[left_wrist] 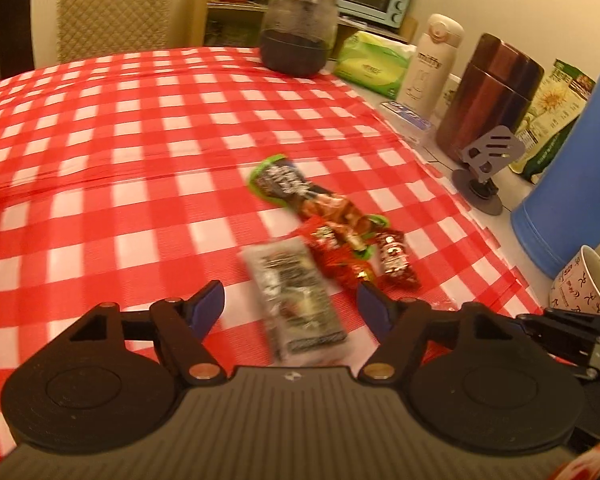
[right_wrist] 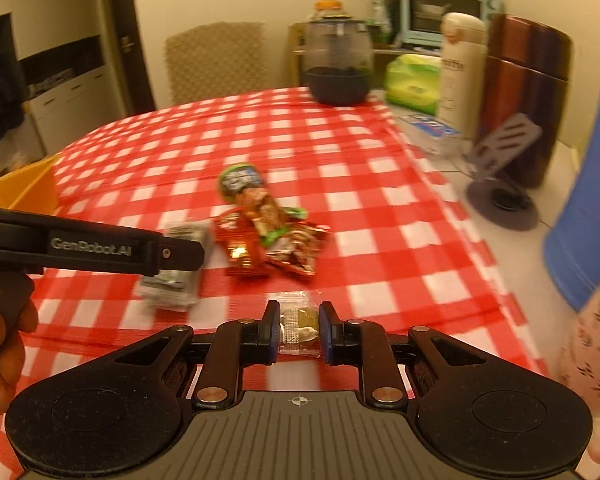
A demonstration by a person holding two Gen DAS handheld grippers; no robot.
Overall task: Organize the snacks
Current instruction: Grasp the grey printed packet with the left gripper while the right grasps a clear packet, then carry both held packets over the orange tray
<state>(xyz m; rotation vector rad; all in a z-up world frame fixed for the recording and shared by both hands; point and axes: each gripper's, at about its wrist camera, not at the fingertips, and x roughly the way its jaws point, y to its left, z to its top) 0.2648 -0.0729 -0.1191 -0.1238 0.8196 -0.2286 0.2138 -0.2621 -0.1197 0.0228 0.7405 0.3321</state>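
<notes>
The right gripper is squeezing a small clear snack packet between its two fingers, just above the red and white checked tablecloth. The left gripper is hanging low with its fingers wide apart, and a silver and black snack packet is lying flat on the cloth between them. Just past it, a long green-edged snack packet and some red snack packets are lying in a little pile, touching each other. A dark glass jar is standing at the far side of the table. Along the right edge, a white bottle, a brown canister and a blue jug are standing in a row. A paper cup is sitting near the jug.
</notes>
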